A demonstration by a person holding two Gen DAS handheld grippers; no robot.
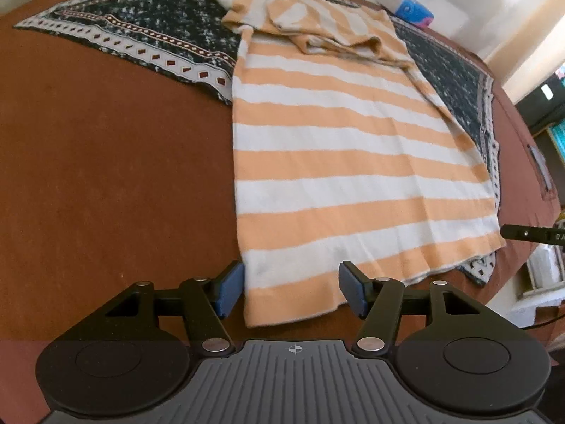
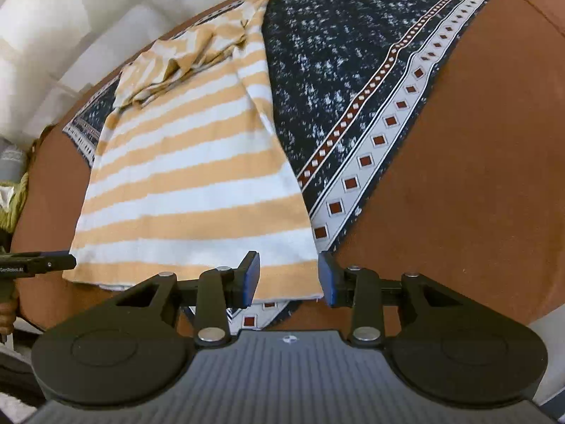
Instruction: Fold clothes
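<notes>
brown table (image 1: 106, 176) holds striped shirt (image 1: 335, 148), sleeves tucked; left claw (image 1: 291, 289) wide, right claw (image 2: 289, 279) narrower, both empty over near hem corners: pinch next.

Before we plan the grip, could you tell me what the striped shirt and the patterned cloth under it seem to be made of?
Striped shirt: probably a soft knit, cotton-like; matte, with fuzzy stripe edges and limp folds at the top.
Patterned cloth: seemingly a thin printed woven fabric; it lies flat, with crisp diamond borders and no sheen.

Shirt (image 1: 335, 162) lying flat on the patterned cloth (image 1: 148, 31), cloth on the bed (image 1: 106, 183), box (image 1: 406, 7) behind the cloth's far edge
</notes>
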